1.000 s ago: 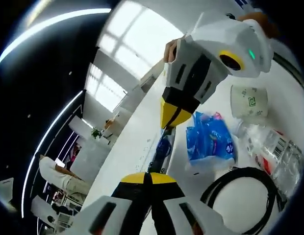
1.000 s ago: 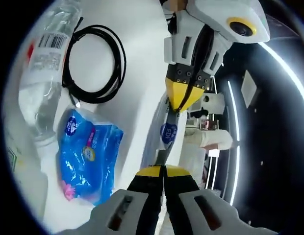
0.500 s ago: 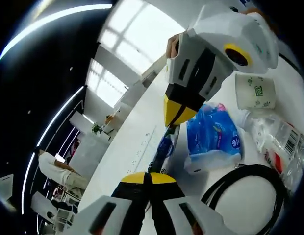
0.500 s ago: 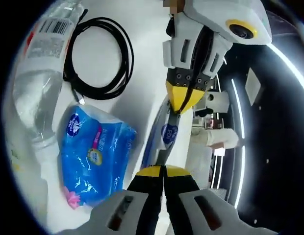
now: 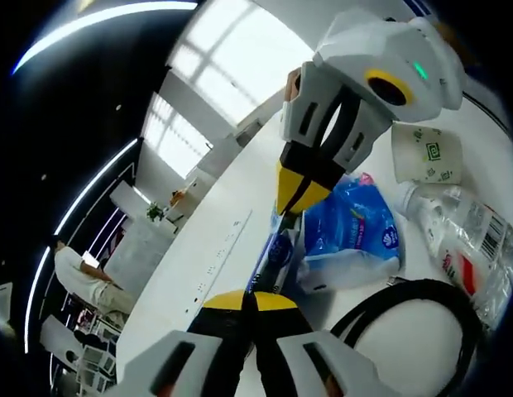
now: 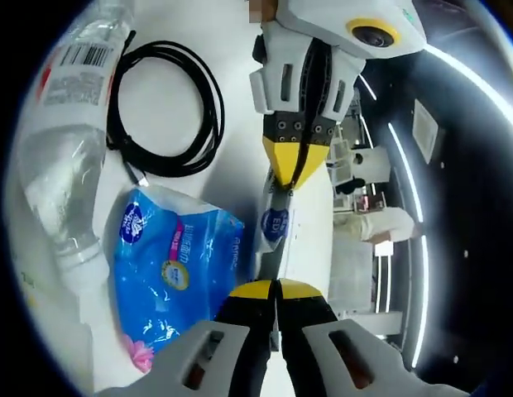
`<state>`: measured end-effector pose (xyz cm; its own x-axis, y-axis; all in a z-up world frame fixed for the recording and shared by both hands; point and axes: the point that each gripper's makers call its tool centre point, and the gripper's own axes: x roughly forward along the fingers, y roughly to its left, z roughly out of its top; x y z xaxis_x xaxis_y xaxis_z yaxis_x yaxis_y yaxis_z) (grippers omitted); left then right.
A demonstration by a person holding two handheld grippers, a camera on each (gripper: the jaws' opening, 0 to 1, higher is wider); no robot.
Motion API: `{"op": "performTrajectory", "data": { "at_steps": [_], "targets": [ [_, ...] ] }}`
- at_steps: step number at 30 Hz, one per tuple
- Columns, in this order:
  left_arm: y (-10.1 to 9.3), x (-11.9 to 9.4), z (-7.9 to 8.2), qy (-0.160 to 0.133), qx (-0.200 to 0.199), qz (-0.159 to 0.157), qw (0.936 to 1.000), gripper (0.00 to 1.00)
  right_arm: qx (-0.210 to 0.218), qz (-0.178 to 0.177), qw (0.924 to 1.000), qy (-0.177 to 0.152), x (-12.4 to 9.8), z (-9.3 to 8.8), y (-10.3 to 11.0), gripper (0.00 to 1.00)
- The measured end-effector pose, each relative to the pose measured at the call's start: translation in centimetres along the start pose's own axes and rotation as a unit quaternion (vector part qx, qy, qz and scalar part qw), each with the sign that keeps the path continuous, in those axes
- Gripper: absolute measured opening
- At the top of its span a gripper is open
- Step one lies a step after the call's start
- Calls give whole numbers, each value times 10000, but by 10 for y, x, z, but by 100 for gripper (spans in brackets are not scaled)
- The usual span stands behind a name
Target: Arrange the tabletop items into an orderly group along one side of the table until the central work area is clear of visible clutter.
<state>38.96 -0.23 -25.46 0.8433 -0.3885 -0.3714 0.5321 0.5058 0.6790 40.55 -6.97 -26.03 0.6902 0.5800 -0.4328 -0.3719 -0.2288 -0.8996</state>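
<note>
Thin strip-shaped packet (image 5: 277, 252) with a blue round logo is stretched between the two grippers above the white table (image 5: 215, 248), one end pinched by each. In the right gripper view the same packet (image 6: 275, 227) runs from the near yellow tips up to the far yellow tips

Left gripper (image 5: 252, 296): jaws closed tight together on the near end of the packet. Right gripper (image 5: 291, 203) faces it from above in that view, yellow tips pinched on the far end. In the right gripper view the right gripper (image 6: 275, 286) has its jaws pressed together on the packet, and the left gripper (image 6: 291, 175) comes in from the top, tips nipping the other end

Just beside the packet lies a blue tissue pack (image 5: 349, 240), flat on the table; seen too in the right gripper view (image 6: 170, 269). Near it a coiled black cable (image 5: 409, 331), loop lying flat, also at (image 6: 161, 112). A clear plastic bottle (image 5: 463, 240) with barcode label lies on its side past the tissue pack, neck close to it; also (image 6: 62, 145). A white paper cup (image 5: 424, 155) with green print sits beyond the bottle's neck end

Background: bright windows, dark ceiling with light strips, a seated person in white (image 5: 79, 277) well off from the table
</note>
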Motion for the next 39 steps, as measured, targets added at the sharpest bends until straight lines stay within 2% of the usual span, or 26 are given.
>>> {"op": "performTrajectory", "data": {
  "at_steps": [9, 16, 19, 23, 25, 27, 33, 36, 39],
  "targets": [
    [2, 8, -7, 33, -169, 2, 9999, 0, -5, 43, 10000, 35, 6, -1, 3, 0],
    [1, 13, -11, 78, -150, -37, 9998, 0, 74, 70, 9999, 55, 12, -4, 3, 0],
    [-1, 16, -13, 115, -121, -54, 9998, 0, 141, 190, 9997, 67, 15, -5, 7, 0],
    [-6, 19, -20, 280, 43, -50, 9996, 3, 107, 313, 9994, 129, 17, -5, 14, 0],
    [-5, 19, -21, 306, 81, -8, 9995, 9, 111, 288, 9994, 136, 15, -5, 13, 0],
    [-4, 18, -20, 292, 94, 29, 9995, 10, 350, 382, 9986, 113, 15, -7, 12, 1],
    [0, 14, -17, 240, -13, 74, 9997, 12, 565, 246, 9981, 53, 10, -7, 4, 6],
    [4, 10, -14, 197, 2, 128, 9997, 13, 788, 136, 9968, -72, 2, -1, -2, 7],
    [6, 4, -8, 67, -36, 126, 9999, 14, 920, 49, 9956, -159, -5, 0, -10, 8]
  ]
}}
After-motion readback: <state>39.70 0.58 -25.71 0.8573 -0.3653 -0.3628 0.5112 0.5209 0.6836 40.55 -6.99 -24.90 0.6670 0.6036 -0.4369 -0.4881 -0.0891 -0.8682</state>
